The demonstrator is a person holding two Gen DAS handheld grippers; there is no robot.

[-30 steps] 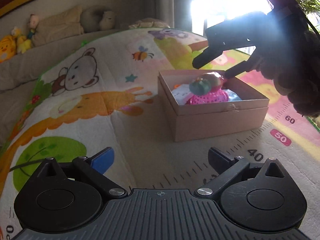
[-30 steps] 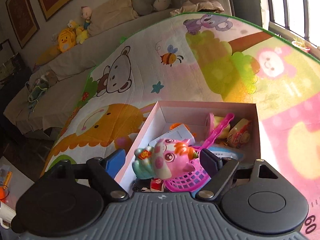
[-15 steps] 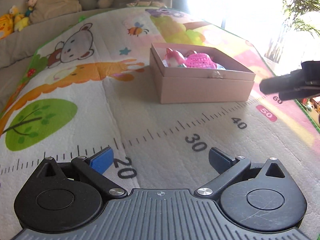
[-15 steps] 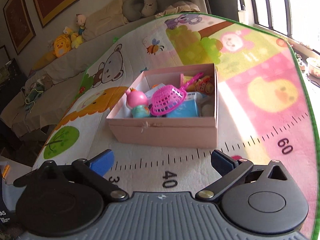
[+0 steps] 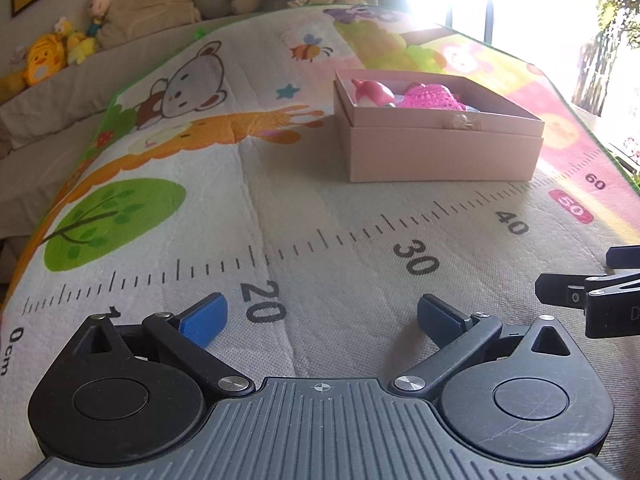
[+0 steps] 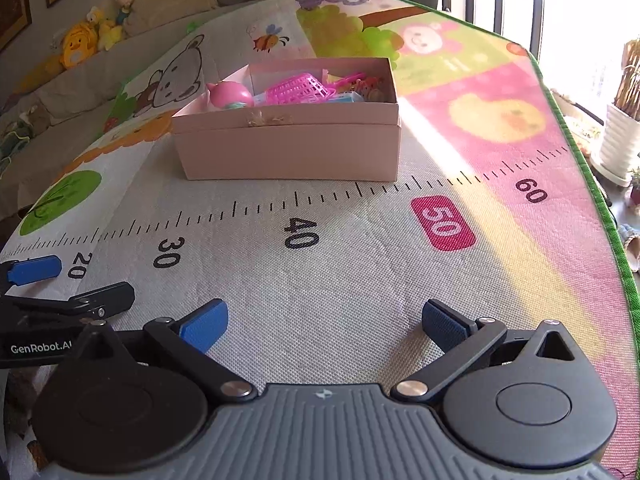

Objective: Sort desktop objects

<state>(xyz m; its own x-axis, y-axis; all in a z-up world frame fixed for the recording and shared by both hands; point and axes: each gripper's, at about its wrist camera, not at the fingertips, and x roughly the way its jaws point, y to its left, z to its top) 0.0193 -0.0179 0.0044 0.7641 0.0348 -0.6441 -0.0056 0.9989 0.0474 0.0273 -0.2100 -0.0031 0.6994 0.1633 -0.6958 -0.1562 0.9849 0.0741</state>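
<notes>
left gripper [image 5: 320,316] agape, empty | right gripper [image 6: 324,318] agape, empty | toys in pink box [image 6: 288,148]

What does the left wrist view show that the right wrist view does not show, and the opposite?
Only the left wrist view shows the orange giraffe print in full and the "0cm" ruler start. Only the right wrist view shows the white plant pot beside the mat, the yellow chick print and the far inner wall of the box. Both show the pink box with the pink toy and pink net inside, plus both open tools: left, right.
</notes>
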